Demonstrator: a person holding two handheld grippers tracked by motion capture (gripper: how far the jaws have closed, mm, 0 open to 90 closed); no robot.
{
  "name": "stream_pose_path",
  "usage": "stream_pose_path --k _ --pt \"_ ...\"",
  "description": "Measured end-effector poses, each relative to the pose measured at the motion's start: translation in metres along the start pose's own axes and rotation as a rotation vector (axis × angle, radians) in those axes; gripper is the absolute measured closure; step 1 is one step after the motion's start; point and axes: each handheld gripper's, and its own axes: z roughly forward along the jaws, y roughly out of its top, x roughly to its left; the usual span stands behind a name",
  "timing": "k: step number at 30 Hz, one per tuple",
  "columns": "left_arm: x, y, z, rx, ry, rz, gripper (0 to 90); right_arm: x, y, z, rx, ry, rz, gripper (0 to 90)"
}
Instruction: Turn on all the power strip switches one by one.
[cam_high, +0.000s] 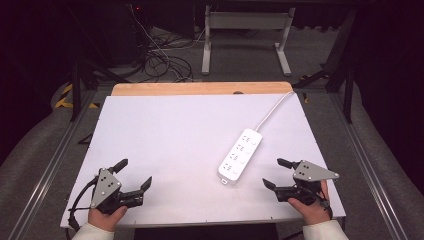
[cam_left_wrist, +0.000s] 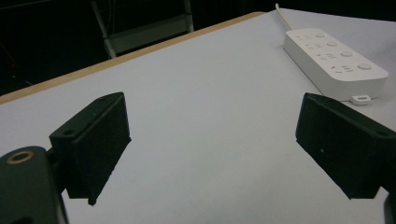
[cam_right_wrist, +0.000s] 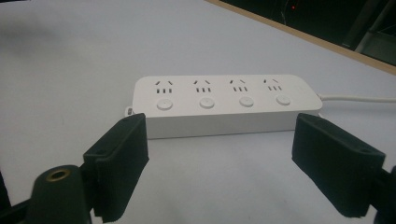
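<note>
A white table (cam_high: 165, 130) with a wooden far edge; cables (cam_high: 160, 60) lie on the grey floor (cam_high: 240, 60) beyond.

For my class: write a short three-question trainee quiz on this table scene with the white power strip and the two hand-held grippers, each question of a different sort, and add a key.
1. True or false: the right gripper is clamped on the power strip.
2. Multiple choice: how many round buttons does the power strip show in the right gripper view? A two, B four, C six.
3. Short answer: which gripper is nearer to the power strip, and which way does the strip's cord run?

Key
1. False: its jaws stand open, apart from the strip.
2. B.
3. The right gripper; the left gripper sits at the table's near left corner. The cord runs toward the far right edge of the table.
</note>
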Motion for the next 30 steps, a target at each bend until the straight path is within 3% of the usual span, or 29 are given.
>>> stream_pose_path --k 9,10,16,25,30 --pt "-0.005 0.001 -0.001 -0.008 0.046 0.060 10.3 0.000 0.001 -0.002 0.000 -0.012 -0.011 19.7" --pt "-0.005 0.001 -0.001 -0.009 0.044 0.061 10.3 0.001 0.002 -0.002 0.002 -0.008 -0.020 23.5" --pt "-0.003 0.001 -0.003 -0.018 0.028 0.032 10.3 0.002 0.004 -0.002 0.005 -0.017 -0.026 23.4" --pt "-0.004 0.000 -0.001 -0.010 0.034 0.051 10.5 0.001 0.006 -0.002 0.022 -0.005 -0.024 26.2" --pt "-0.003 0.000 -0.001 -0.007 0.043 0.050 10.6 0.001 0.019 0.003 0.039 0.018 -0.051 28.6"
